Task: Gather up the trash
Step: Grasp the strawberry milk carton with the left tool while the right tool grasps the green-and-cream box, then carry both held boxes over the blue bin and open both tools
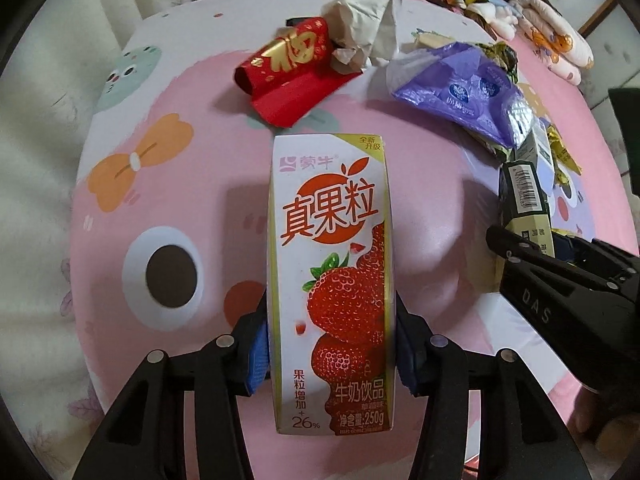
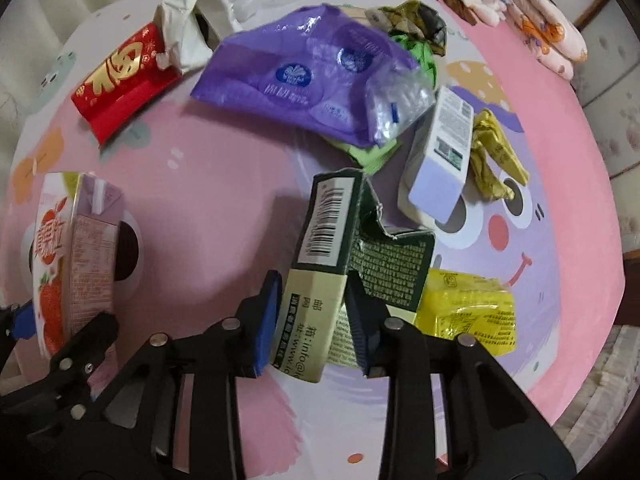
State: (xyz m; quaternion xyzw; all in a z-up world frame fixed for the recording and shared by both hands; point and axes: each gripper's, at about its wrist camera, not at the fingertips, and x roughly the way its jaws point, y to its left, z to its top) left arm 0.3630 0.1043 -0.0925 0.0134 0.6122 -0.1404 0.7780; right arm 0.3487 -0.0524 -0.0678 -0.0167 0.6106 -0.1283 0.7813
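My left gripper (image 1: 330,344) is shut on a strawberry milk carton (image 1: 330,264), white with red berries, clamped between its blue pads above the pink cartoon tabletop. That milk carton (image 2: 68,256) also shows at the left of the right wrist view. My right gripper (image 2: 316,320) is shut on a torn green and cream cardboard box (image 2: 324,248) with a barcode; the box (image 1: 524,208) and the right gripper appear at the right of the left wrist view.
On the pink table (image 2: 220,184) lie a red packet with gold lettering (image 2: 124,80), crumpled white paper (image 2: 188,28), a purple plastic wrapper (image 2: 304,76), a white box (image 2: 440,152), gold foil (image 2: 496,160) and a yellow packet (image 2: 468,312). Soft toys lie beyond.
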